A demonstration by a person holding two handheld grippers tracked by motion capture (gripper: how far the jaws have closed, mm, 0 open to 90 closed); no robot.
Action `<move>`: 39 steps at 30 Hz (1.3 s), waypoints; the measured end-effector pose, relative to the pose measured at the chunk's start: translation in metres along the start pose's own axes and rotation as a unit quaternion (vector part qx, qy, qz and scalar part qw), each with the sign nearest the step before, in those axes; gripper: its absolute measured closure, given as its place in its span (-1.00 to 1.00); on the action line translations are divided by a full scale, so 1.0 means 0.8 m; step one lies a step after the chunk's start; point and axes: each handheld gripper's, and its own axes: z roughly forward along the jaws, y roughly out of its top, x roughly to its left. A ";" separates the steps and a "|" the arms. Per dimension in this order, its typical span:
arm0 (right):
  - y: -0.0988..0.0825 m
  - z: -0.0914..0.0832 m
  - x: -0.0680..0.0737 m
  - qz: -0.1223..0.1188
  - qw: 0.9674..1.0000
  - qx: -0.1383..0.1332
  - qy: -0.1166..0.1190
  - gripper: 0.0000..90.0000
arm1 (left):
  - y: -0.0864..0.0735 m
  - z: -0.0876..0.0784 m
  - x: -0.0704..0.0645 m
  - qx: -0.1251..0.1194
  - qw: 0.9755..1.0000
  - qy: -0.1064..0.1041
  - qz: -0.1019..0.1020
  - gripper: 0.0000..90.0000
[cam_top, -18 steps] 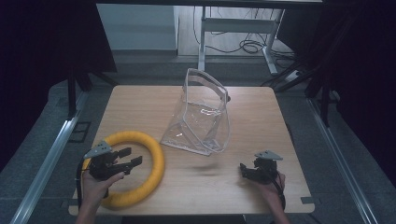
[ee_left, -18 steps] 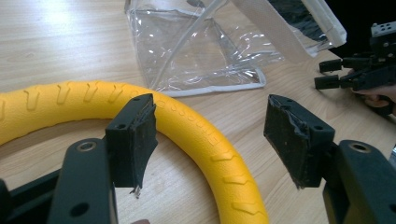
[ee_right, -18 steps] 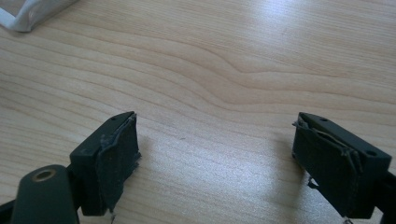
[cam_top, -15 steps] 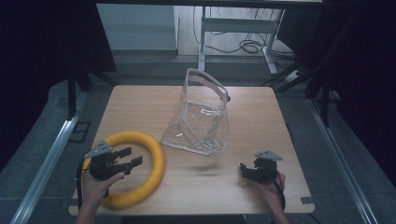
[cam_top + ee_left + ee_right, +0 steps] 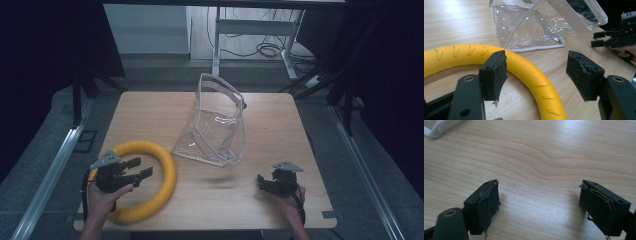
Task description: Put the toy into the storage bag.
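While near the table's (image 5: 150,115) front left corner, probably light, springy foam ring (image 5: 529,72); best pinched across its tube; left gripper (image 5: 536,75) and right gripper (image 5: 539,202) wide, empty.

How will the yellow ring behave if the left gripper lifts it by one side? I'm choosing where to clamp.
The yellow ring looks like moulded foam, so probably light, giving slightly under the pads. Its ridged surface should resist slipping. Lying flat on the table, it seems unlikely to roll; the left gripper stands open over it.

a clear plastic bag (image 5: 216,127) stands open mid-table (image 5: 280,115), with cables (image 5: 265,50) on the floor behind.
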 end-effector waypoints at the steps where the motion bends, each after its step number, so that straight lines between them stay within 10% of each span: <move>1: 0.000 0.000 0.000 0.000 1.000 0.000 0.000 -0.63 | 0.000 -0.001 0.000 0.001 1.000 0.002 0.001 -0.27; 28: 0.000 0.000 -0.001 0.004 1.000 -0.001 -0.003 -0.60 | 0.003 -0.022 -0.005 0.053 0.998 -0.002 0.034 -0.29; 39: 0.000 0.000 -0.001 0.004 1.000 -0.001 -0.003 -0.60 | -0.007 -0.021 -0.024 0.157 0.985 -0.005 0.077 -0.32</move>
